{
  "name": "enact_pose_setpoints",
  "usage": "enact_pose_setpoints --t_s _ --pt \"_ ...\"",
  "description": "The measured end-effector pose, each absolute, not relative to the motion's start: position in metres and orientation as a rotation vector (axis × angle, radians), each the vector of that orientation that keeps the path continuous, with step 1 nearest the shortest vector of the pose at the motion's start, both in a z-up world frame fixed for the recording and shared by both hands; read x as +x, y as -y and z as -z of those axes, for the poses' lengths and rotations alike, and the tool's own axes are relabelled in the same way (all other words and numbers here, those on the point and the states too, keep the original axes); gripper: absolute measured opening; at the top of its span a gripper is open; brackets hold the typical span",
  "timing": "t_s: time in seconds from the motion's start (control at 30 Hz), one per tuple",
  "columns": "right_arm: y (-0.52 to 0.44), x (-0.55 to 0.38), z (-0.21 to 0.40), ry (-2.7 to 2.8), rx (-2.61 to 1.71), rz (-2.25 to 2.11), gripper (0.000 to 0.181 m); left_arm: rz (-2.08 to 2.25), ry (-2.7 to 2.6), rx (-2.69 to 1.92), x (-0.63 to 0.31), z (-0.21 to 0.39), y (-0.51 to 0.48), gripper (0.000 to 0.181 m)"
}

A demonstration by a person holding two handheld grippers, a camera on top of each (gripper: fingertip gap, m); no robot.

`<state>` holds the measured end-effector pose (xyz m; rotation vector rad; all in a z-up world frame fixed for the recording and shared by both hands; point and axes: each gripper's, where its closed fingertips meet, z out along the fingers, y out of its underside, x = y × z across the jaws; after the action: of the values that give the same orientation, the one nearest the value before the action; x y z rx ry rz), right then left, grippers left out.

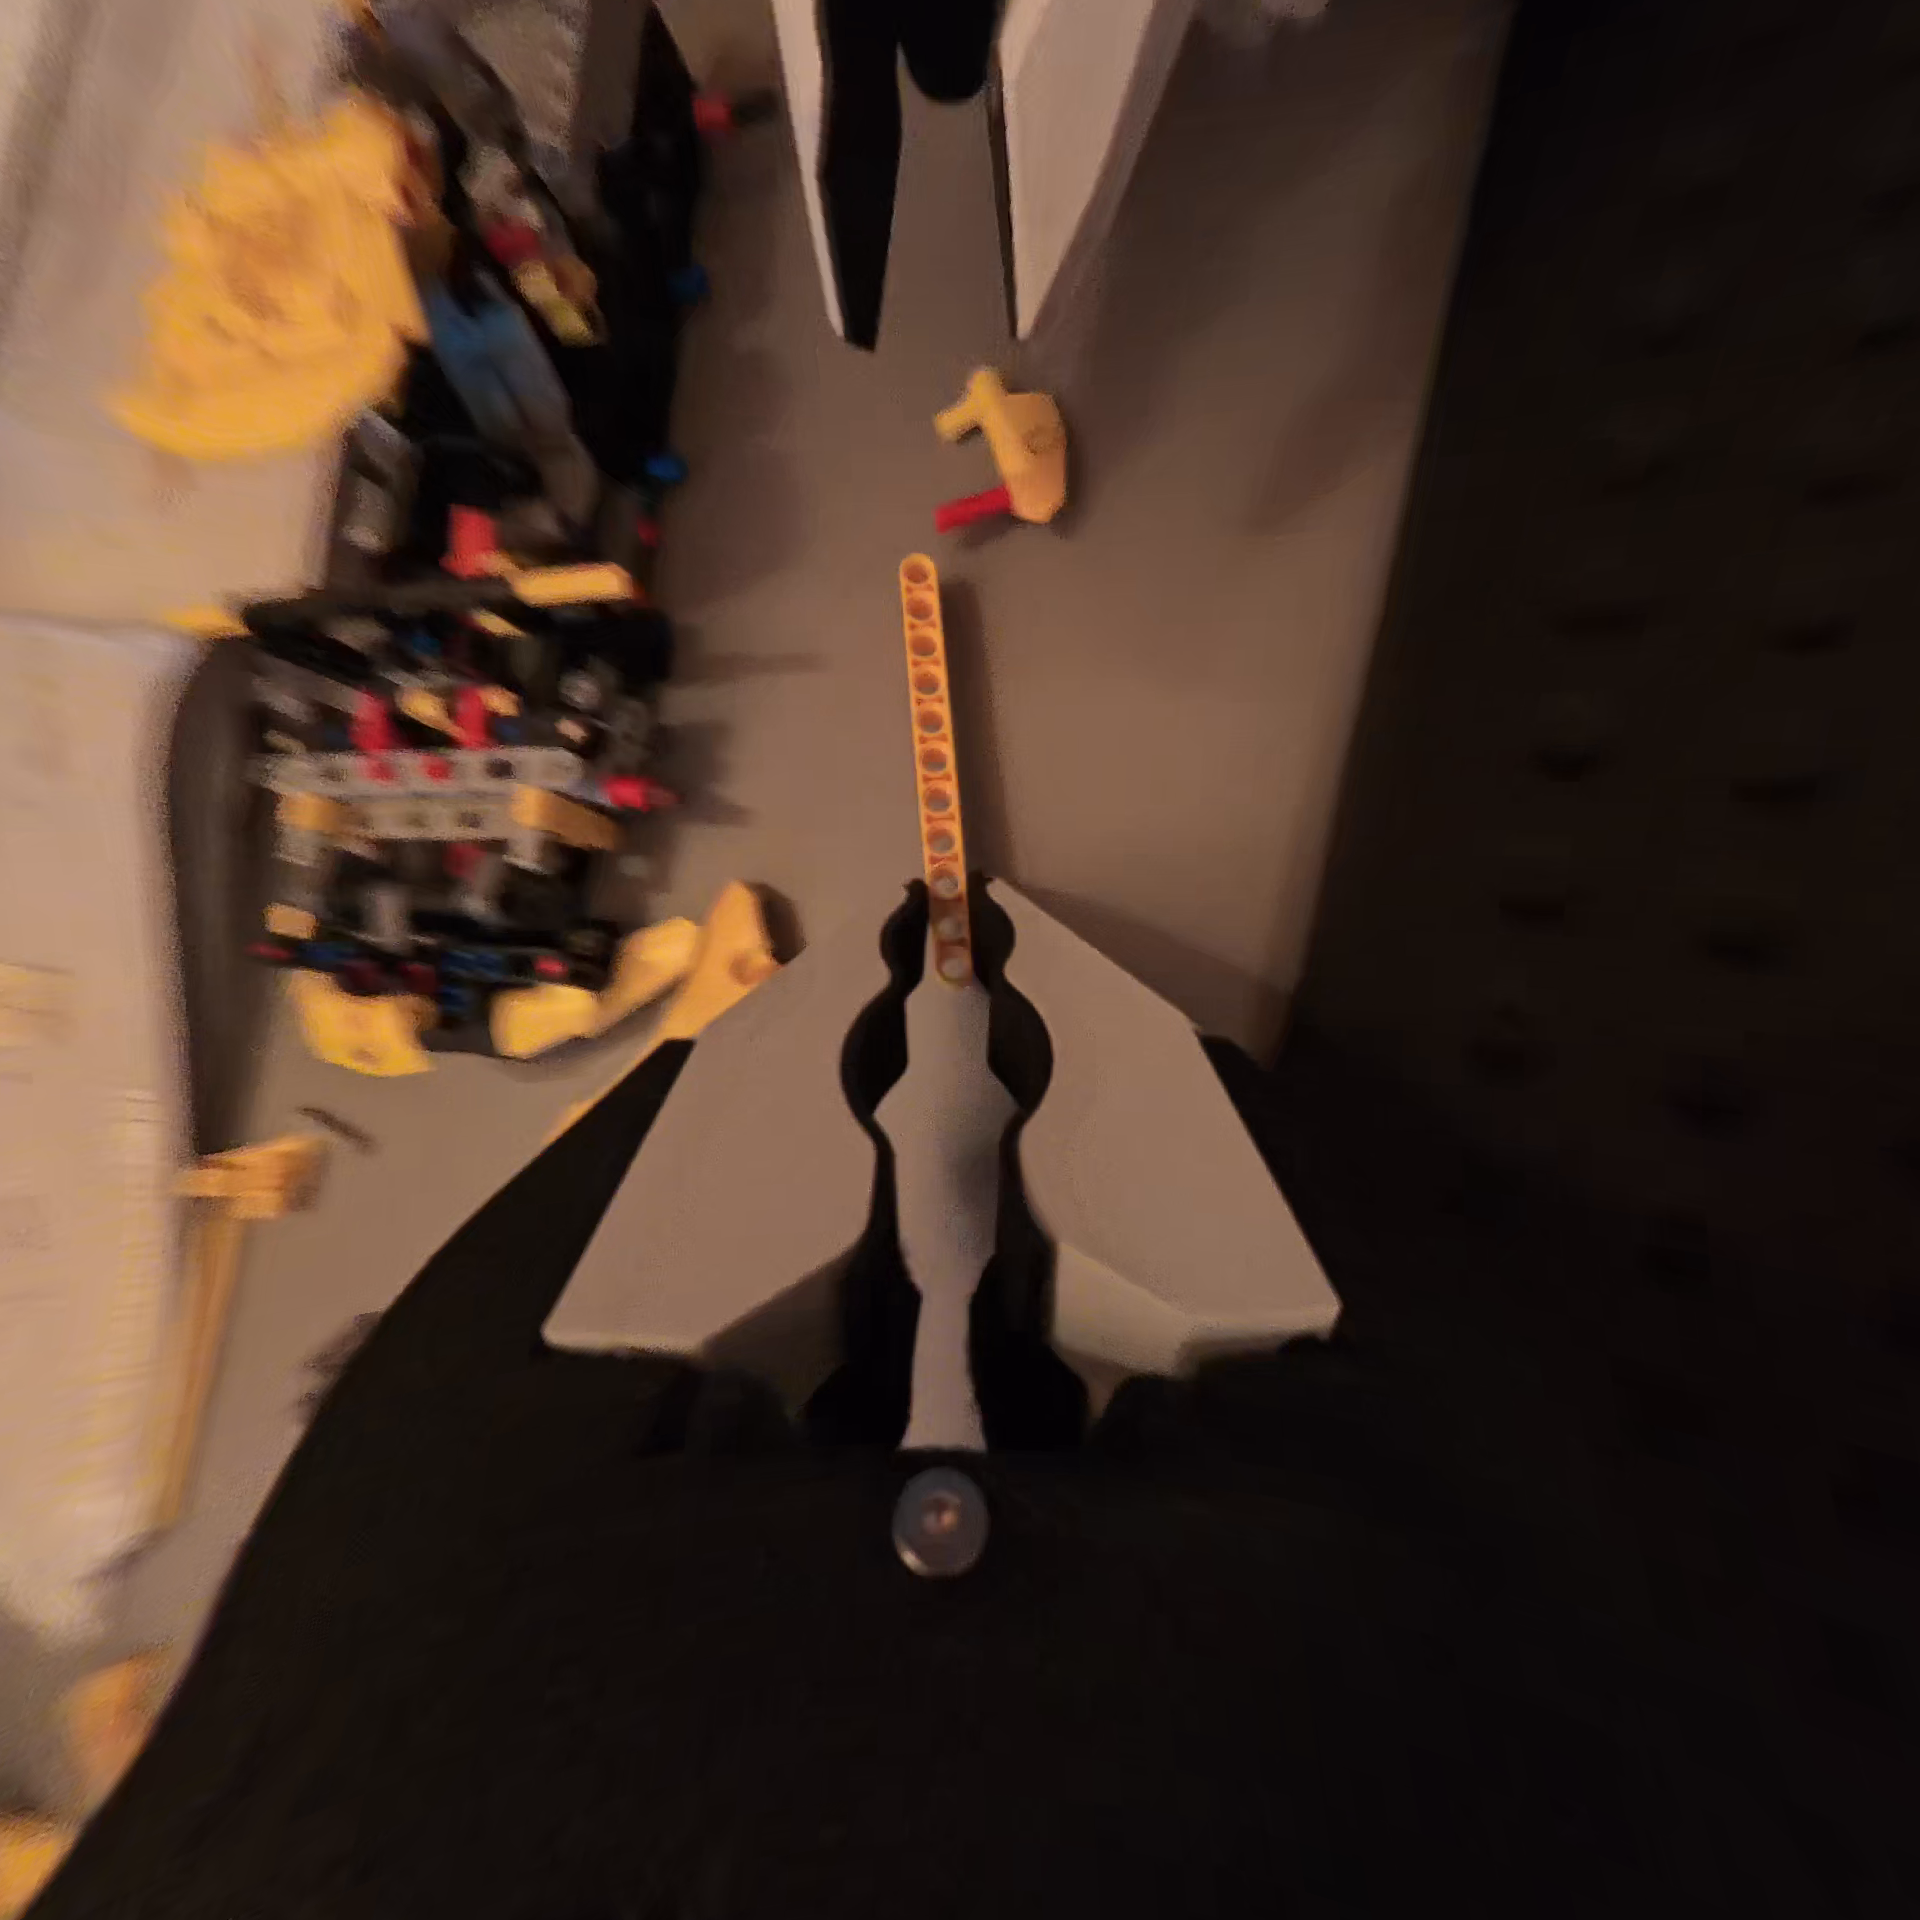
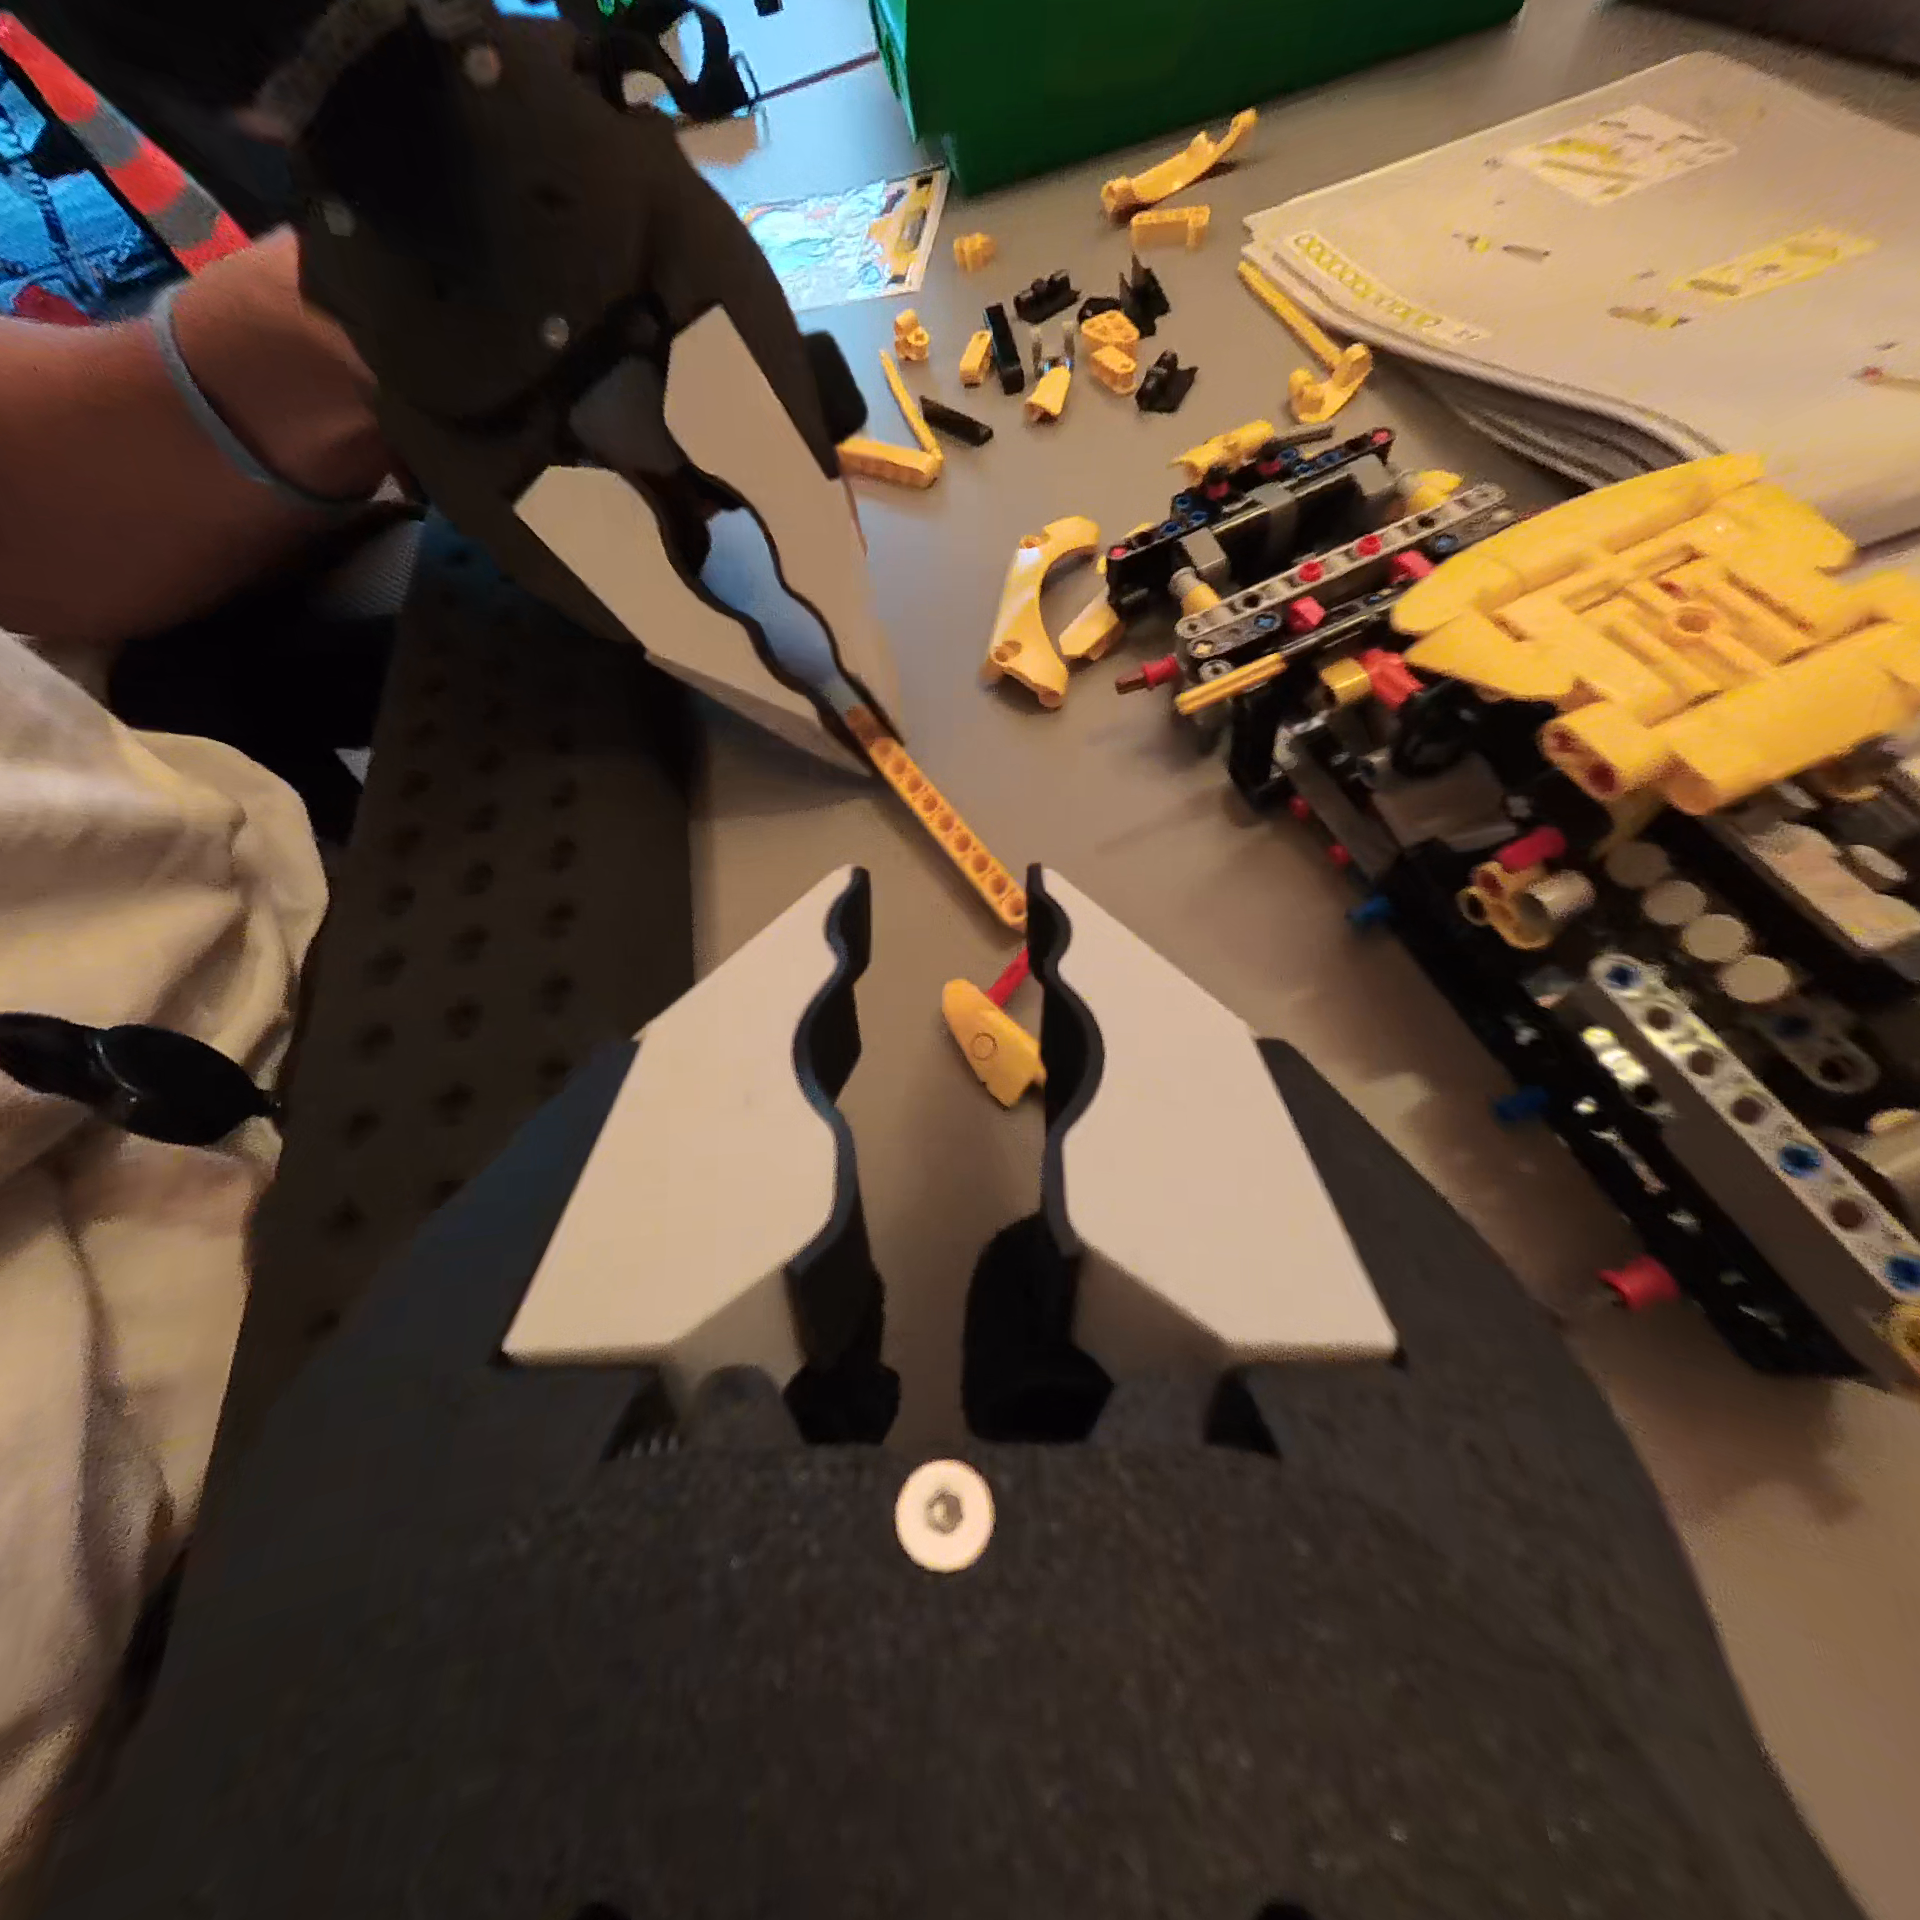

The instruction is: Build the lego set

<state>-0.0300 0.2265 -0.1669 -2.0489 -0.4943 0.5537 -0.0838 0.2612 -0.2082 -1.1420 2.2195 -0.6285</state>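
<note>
Left wrist view: left hand-held gripper [image 1: 948, 935] pinching yellow beam [image 1: 932, 727]

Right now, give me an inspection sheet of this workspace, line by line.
Surface: grey table, with a dark perforated strip along its edge.
Job's things: long yellow beam; small yellow piece with a red pin; part-built model.
Clutter: loose yellow and black parts; instruction booklets; green box.
Grippers: left gripper shut on the beam's end; right gripper open, over the small yellow piece.
Cables: nothing seen.
Surroundings: a person's forearm and pale clothing.
</note>
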Motion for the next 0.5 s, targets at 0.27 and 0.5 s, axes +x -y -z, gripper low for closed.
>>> enact_pose_setpoints --t_s 0.27,0.5 --pt "-0.222 -0.024 0.151 0.548 -2.087 -0.645 0.040 0.242 -2.035 -0.389 -0.043 0.171 -0.242 0.007" --pt "-0.217 -0.028 0.144 0.605 -2.084 -0.663 0.017 0.261 -1.950 -0.281 -0.032 0.146 -0.223 0.007"
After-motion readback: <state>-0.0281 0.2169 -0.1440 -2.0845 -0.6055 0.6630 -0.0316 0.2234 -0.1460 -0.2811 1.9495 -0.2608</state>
